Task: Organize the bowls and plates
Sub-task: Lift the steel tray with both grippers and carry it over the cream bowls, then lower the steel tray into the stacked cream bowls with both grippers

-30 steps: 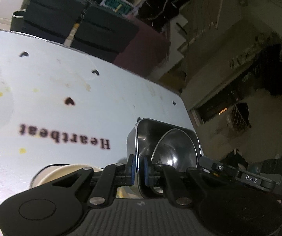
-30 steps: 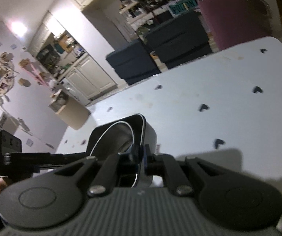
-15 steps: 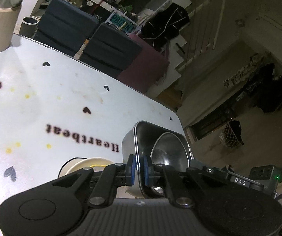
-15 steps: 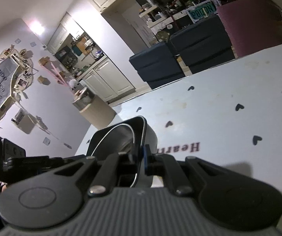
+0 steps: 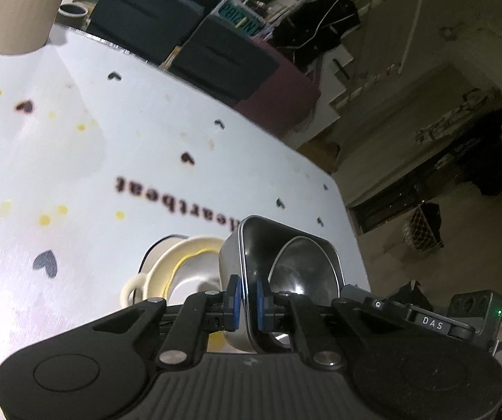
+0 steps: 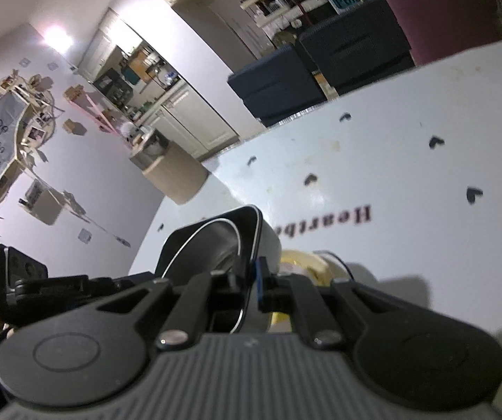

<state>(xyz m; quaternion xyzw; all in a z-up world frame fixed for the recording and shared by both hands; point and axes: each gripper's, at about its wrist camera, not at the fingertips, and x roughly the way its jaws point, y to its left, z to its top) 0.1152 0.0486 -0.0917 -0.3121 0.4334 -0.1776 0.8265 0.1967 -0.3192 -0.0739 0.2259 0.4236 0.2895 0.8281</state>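
Note:
A square steel container (image 5: 247, 245) with a round steel bowl (image 5: 303, 266) inside it is gripped from both sides. My left gripper (image 5: 245, 301) is shut on its left wall. In the right wrist view the same container (image 6: 223, 241) looks dark, and my right gripper (image 6: 252, 283) is shut on its right wall. A cream bowl (image 5: 188, 266) with a yellow line and a small handle sits on the table, just left of and partly under the container. It shows again as the cream bowl (image 6: 303, 262) beside the right fingers. Whether container and cream bowl touch is hidden.
The white tablecloth (image 5: 111, 147) carries black hearts, yellow spots and the word "Heartbeat". A beige canister (image 5: 27, 10) stands at the far left corner. Dark chairs (image 5: 181, 28) line the far edge. The table's right edge (image 5: 342, 203) runs close beside the container.
Both grippers have carried the steel container across the table. The cream bowl shows more fully beside it, and the beige canister has come into the left wrist view.

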